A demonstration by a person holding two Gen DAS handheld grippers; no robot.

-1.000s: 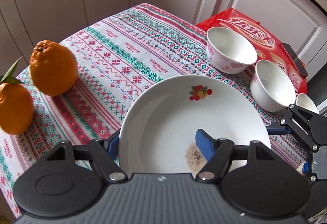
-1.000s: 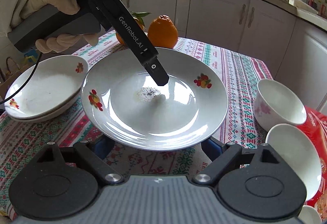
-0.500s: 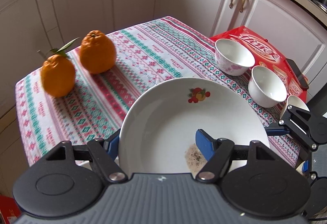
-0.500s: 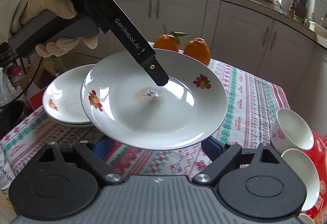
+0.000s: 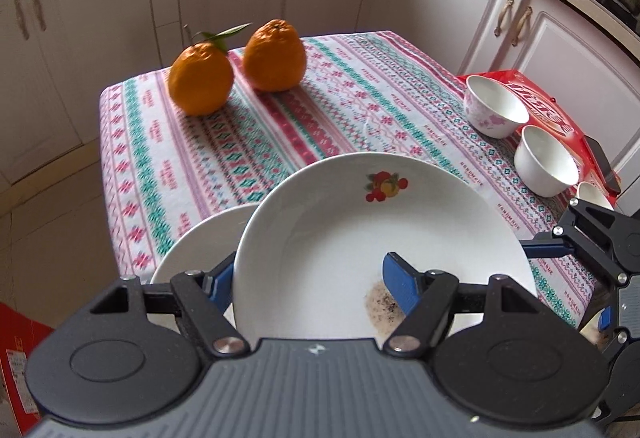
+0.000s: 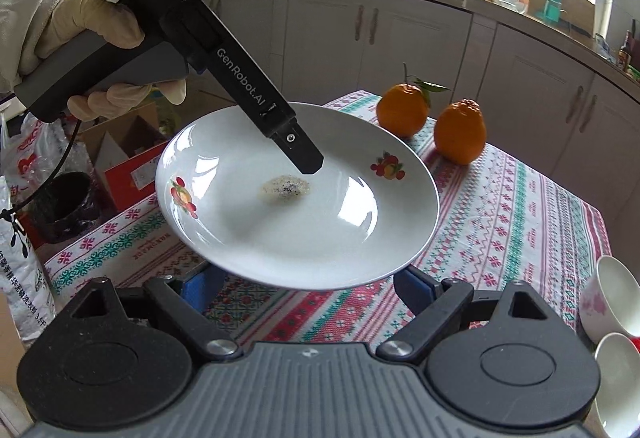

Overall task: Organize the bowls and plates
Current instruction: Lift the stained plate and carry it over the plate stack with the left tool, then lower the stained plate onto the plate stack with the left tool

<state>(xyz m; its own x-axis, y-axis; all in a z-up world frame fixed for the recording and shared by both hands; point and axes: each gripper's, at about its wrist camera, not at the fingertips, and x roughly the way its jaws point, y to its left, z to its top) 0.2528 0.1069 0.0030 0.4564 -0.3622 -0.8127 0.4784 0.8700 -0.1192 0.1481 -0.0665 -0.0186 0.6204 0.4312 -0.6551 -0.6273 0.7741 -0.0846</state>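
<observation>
Midway through a tidy-up of crockery, the left hand-held gripper (image 5: 308, 280) is clamped on the rim of a white plate (image 5: 360, 234) printed with fruit motifs, one blue pad (image 5: 400, 284) lying on the upper face beside a patch of speckled residue (image 6: 285, 189) and the other under the rim. In the right wrist view the plate hangs tilted above the near corner of the worktop (image 6: 520, 214), carried by a gloved hand (image 6: 100, 50) wrapped round the tool's handle. The right hand-held gripper (image 6: 308, 286) waits just beneath the plate's near edge with its jaws spread wide and nothing between them.

Below and to the left of the carried plate, the left wrist view shows the rim of another white plate (image 5: 200, 238), which appears to be the stacking spot; whether it is one plate or several cannot be told. Judged from this, the plates are partly gathered and the one in the air has yet to be set down.

The bowls look untouched. Two white bowls (image 5: 496, 110) (image 5: 546, 166) stand side by side and unstacked at the far right edge, next to a red package (image 5: 560, 118), with the rim of a third (image 5: 594, 194) just showing behind the right tool. Two oranges (image 5: 236, 66) sit at the far corner, well apart from the crockery. Stacking the bowls appears to be the larger share of what remains.
</observation>
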